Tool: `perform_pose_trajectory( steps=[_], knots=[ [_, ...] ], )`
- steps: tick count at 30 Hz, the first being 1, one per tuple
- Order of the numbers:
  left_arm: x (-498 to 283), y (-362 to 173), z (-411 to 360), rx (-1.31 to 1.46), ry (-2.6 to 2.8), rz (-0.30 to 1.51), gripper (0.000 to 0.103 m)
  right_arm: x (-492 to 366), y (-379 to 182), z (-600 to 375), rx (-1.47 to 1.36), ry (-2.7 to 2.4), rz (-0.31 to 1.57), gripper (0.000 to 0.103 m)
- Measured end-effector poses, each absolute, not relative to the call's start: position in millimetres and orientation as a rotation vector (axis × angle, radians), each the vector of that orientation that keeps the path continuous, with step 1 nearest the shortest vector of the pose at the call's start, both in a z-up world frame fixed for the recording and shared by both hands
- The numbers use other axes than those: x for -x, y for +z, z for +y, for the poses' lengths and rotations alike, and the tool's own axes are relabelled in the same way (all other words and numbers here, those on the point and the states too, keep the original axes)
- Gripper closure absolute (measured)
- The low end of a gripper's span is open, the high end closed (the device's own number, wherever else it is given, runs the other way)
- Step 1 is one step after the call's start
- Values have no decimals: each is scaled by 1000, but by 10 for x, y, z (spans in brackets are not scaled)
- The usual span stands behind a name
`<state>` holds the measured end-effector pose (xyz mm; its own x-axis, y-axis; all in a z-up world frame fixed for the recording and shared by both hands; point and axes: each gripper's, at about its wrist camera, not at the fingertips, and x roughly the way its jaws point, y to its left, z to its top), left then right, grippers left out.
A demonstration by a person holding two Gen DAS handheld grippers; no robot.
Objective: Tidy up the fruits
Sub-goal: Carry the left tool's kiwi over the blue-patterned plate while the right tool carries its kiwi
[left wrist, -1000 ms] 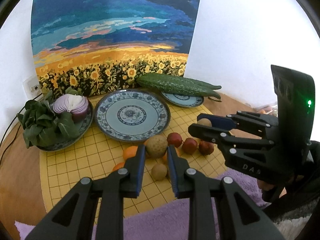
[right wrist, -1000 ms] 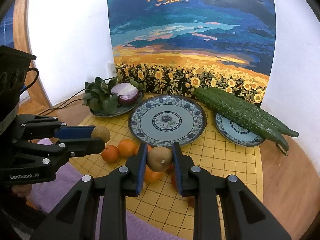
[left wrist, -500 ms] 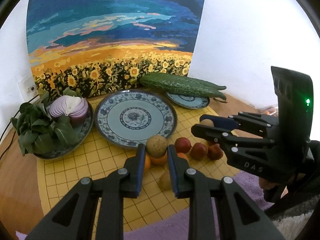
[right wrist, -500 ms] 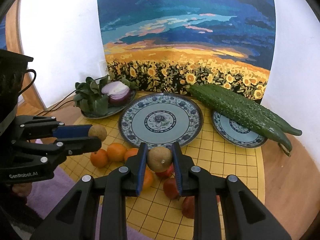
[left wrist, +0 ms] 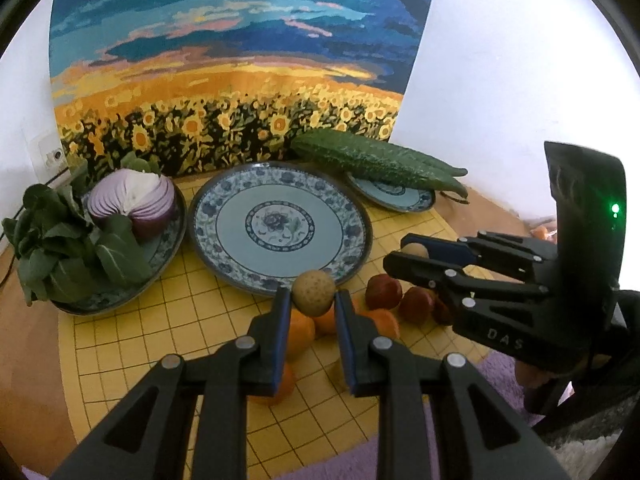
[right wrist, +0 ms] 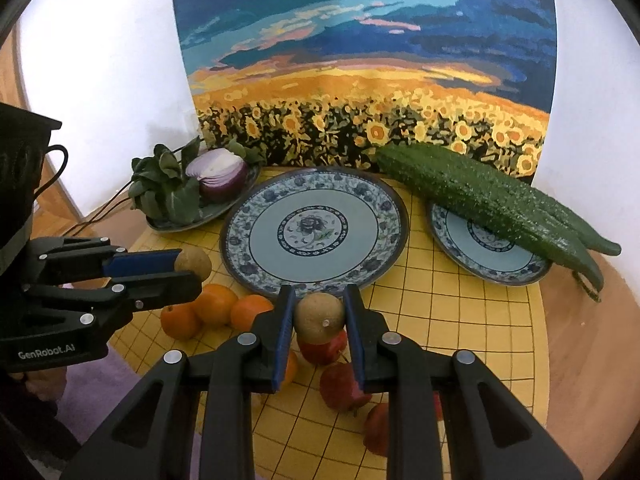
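Fruits sat in both claws: the left claw (left wrist: 313, 298) squeezed a small brown fruit (left wrist: 313, 293), and the right claw (right wrist: 319, 312) squeezed another brown fruit (right wrist: 319, 317). Under and just past the claws, oranges (right wrist: 214, 310) and red fruits (left wrist: 384, 291) lay together on the yellow mat (right wrist: 460, 312). Farther ahead sat the big blue plate (right wrist: 240, 236), bare in the middle. Beyond it, cucumbers (right wrist: 488, 200) rested on a small plate (right wrist: 516, 270).
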<state>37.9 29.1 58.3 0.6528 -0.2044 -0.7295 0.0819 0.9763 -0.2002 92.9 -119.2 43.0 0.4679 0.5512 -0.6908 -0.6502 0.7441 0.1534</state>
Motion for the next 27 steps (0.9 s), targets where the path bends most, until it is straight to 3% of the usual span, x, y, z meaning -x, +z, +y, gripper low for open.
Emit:
perform_pose_trajectory(
  steps=[27],
  knots=[
    [-903,273,382,221,-166,952,80,-1340,229,-770,212,777,861,77]
  ],
)
